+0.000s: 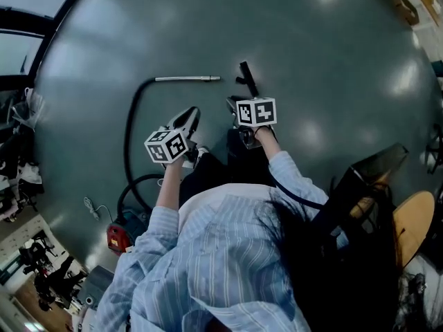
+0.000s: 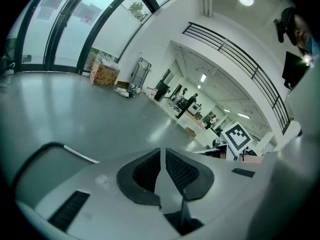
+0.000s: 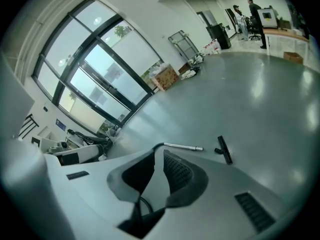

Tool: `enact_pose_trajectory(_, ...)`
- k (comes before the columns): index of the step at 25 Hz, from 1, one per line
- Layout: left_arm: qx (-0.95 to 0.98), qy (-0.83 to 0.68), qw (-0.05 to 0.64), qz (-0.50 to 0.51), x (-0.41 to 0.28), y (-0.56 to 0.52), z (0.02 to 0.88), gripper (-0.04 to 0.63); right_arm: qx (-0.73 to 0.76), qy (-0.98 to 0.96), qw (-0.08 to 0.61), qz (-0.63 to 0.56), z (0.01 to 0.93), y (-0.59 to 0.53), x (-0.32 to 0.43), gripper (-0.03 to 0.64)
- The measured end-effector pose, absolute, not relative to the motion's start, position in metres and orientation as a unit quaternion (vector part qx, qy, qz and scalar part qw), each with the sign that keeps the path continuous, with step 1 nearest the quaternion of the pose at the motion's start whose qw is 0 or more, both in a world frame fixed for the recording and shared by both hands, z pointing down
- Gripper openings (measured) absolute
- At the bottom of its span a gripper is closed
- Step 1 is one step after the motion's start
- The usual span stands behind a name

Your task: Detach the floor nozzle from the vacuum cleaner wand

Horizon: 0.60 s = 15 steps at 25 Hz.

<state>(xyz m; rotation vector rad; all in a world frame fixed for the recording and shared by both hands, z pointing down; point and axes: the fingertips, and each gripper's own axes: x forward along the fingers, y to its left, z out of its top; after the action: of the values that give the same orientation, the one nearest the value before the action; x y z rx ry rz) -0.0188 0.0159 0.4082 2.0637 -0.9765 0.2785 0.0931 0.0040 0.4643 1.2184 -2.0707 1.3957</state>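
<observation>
Floor nozzle (image 1: 246, 77) clear of wand (image 1: 187, 79) tip

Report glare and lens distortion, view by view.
Head view: fisheye with dark corners, lamp reflections blotching the floor. Left gripper view: windows washed out, railing bowed. Right gripper view: window frames curve, pale streaks gleam on the floor; the wand looks sharp.

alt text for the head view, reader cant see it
Seen from above, a person in a striped shirt holds the left gripper and right gripper over a grey floor. A metal wand on a black hose lies apart from the floor nozzle; a red vacuum cleaner sits lower left.
</observation>
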Motion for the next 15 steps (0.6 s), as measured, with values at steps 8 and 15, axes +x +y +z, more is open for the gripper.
enact_pose_trajectory(8,0.830,-0.378,0.394,0.112,-0.061,0.053,0.408,0.037,0.420,-0.738,0.198,0.490,0.466,0.029,0.044,0.060)
enact_pose_trajectory(15,0.848,-0.375,0.352,0.128,-0.113,0.099,0.400,0.037,0.401,-0.763,0.199,0.466,0.448,0.067,-0.024,0.060)
